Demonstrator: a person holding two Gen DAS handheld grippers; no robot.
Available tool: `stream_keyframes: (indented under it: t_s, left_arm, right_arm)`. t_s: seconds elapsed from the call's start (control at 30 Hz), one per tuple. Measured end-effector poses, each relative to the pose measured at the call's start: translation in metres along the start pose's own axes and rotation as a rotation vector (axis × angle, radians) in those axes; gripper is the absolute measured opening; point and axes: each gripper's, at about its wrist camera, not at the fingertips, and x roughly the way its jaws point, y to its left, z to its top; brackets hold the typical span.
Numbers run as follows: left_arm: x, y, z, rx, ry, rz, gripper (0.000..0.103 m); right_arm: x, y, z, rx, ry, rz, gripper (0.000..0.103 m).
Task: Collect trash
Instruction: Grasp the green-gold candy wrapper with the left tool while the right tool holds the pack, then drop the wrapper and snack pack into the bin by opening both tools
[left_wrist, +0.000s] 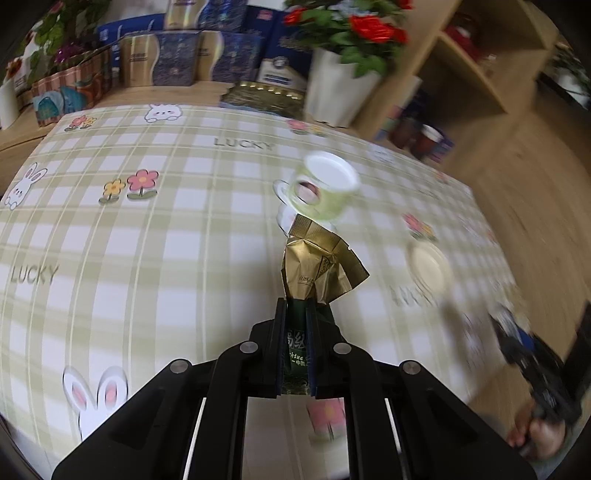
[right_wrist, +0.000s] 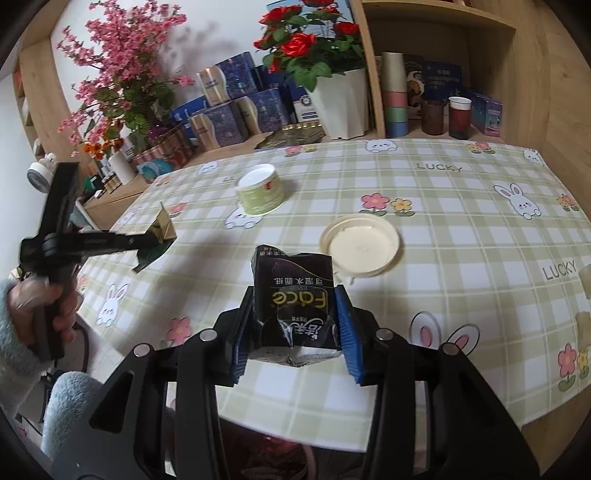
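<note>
My left gripper (left_wrist: 296, 306) is shut on a crumpled gold and green wrapper (left_wrist: 317, 258) and holds it above the table; it also shows in the right wrist view (right_wrist: 157, 236). My right gripper (right_wrist: 295, 295) is shut on a black tissue pack (right_wrist: 293, 295) marked "Face", just above the table's near edge. A green and white paper cup (right_wrist: 260, 192) stands upside down at mid table, blurred in the left wrist view (left_wrist: 325, 190). A cream lid (right_wrist: 360, 245) lies right of the pack; it also shows in the left wrist view (left_wrist: 428, 267).
The checked tablecloth (right_wrist: 461, 229) covers the table. A white pot of red roses (right_wrist: 341, 103), blue boxes (right_wrist: 229, 110) and pink flowers (right_wrist: 122, 74) line the back. A wooden shelf (right_wrist: 443, 74) holds cups. The floor (left_wrist: 535, 166) lies beyond the table.
</note>
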Motion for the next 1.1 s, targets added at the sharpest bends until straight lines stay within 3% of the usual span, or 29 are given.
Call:
stream_keyframes:
  t_s: [0.27, 0.43, 0.7, 0.87, 1.1]
  left_arm:
    - [-0.056, -0.02, -0.075, 0.025, 0.03, -0.104, 0.009]
    - [-0.07, -0.042, -0.126, 0.102, 0.084, -0.132, 0.009]
    - [-0.048, -0.059, -0.181, 0.174, 0.227, -0.133, 0.009]
    - [-0.014, -0.046, -0.197, 0.116, 0.324, -0.124, 0.009]
    - [0.007, -0.044, -0.207, 0.096, 0.377, -0.123, 0.01]
  right_arm:
    - [-0.023, 0.024, -0.019, -0.016, 0.006, 0.024, 0.043]
    - [-0.037, 0.035, -0.033, -0.033, 0.007, 0.026, 0.043]
    - [-0.048, 0.041, -0.051, -0.047, 0.029, 0.026, 0.043]
    - [-0.052, 0.038, -0.058, -0.039, 0.035, 0.02, 0.043]
    - [-0.055, 0.037, -0.064, -0.038, 0.042, 0.015, 0.043]
